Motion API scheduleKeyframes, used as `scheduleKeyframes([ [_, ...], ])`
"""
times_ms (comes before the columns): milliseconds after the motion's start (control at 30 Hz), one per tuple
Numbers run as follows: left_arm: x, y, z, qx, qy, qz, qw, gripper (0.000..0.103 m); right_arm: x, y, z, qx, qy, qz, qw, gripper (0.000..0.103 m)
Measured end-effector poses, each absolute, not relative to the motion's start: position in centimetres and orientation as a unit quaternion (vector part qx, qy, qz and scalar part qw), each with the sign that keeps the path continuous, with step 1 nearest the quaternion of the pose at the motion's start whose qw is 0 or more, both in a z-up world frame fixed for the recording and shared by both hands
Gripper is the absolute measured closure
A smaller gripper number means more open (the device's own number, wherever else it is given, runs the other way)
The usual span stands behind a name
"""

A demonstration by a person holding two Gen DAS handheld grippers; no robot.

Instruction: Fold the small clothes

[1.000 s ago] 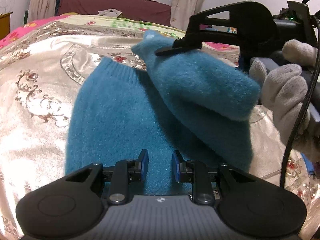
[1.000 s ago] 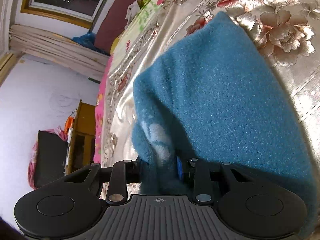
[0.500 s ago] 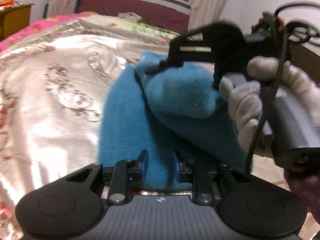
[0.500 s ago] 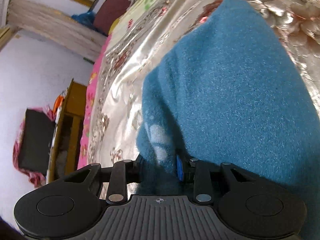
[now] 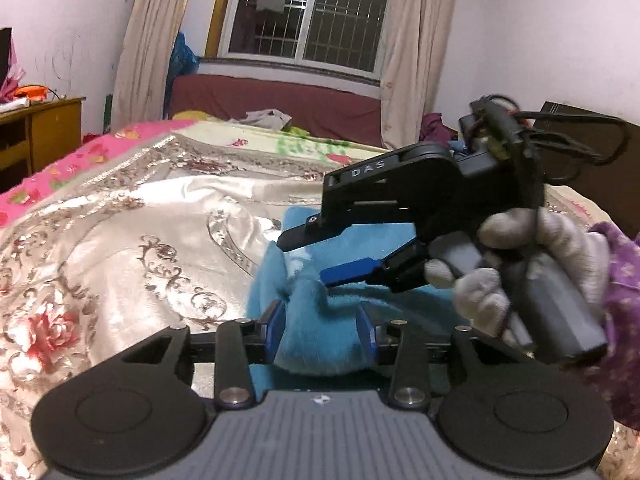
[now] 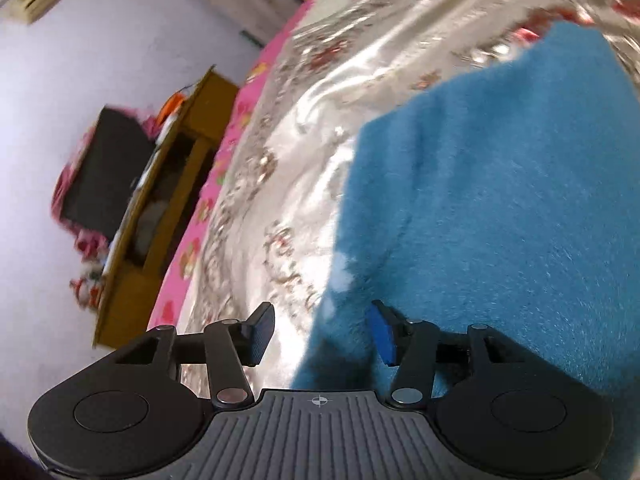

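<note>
The fuzzy blue sweater [image 5: 320, 332] lies on the bed, on a shiny bedspread [image 5: 132, 240] with flower patterns. In the left wrist view, the left gripper [image 5: 320, 330] has its jaws part way open, and a thick fold of the sweater sits between the two blue pads [image 5: 276, 330]. The fold touches both pads, but I cannot tell if they squeeze it. The right gripper [image 5: 316, 254] hangs just above it, at about 1 o'clock, held by a hand in a gray glove [image 5: 528, 264]. In the right wrist view, its jaws are wide open and hold nothing. The sweater's edge lies between them, close to the pad at 3 o'clock, and the rest spreads toward 2 o'clock. A wooden cabinet [image 6: 160, 224] stands at 9 o'clock.
</note>
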State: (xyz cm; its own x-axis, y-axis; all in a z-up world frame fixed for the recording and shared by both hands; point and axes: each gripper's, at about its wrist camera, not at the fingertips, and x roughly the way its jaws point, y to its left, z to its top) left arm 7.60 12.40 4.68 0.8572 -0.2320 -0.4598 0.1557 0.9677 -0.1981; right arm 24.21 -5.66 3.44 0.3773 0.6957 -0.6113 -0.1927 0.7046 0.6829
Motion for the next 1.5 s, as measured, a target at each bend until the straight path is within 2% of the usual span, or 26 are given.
scheduleKeyframes([
  [167,11.0,12.3,1.6,-0.070,0.309,-0.082,0.945,0.058,24.4,-3.9,4.6,0.197,0.482,0.280,0.807,0.050],
  [200,11.5,12.7,0.9,-0.072,0.331,-0.064,0.939,0.062,24.4,-3.5,4.7,0.188,0.479,0.280,0.810,0.051],
  [267,12.0,14.0,0.0,-0.101,0.354,-0.058,0.928,0.062,24.8,-2.1,4.6,0.162,0.477,0.280,0.817,0.051],
  [333,12.1,14.9,-0.4,-0.119,0.360,-0.057,0.923,0.062,25.4,-0.7,3.9,0.143,0.482,0.274,0.820,0.051],
  [467,12.0,14.4,-1.0,-0.086,0.365,-0.038,0.926,0.063,25.5,2.2,2.4,0.085,0.476,0.261,0.836,0.056],
  [633,12.9,15.2,-1.4,-0.098,0.369,-0.028,0.924,0.063,23.3,6.2,2.0,-0.040,0.437,0.258,0.861,0.056],
  [767,12.8,15.0,-1.7,-0.088,0.371,-0.023,0.924,0.063,22.6,7.6,1.6,-0.091,0.419,0.258,0.866,0.055],
  [1500,11.2,13.4,0.3,-0.066,0.375,-0.005,0.924,0.060,18.5,4.2,6.4,-0.105,0.386,0.243,0.884,0.059],
])
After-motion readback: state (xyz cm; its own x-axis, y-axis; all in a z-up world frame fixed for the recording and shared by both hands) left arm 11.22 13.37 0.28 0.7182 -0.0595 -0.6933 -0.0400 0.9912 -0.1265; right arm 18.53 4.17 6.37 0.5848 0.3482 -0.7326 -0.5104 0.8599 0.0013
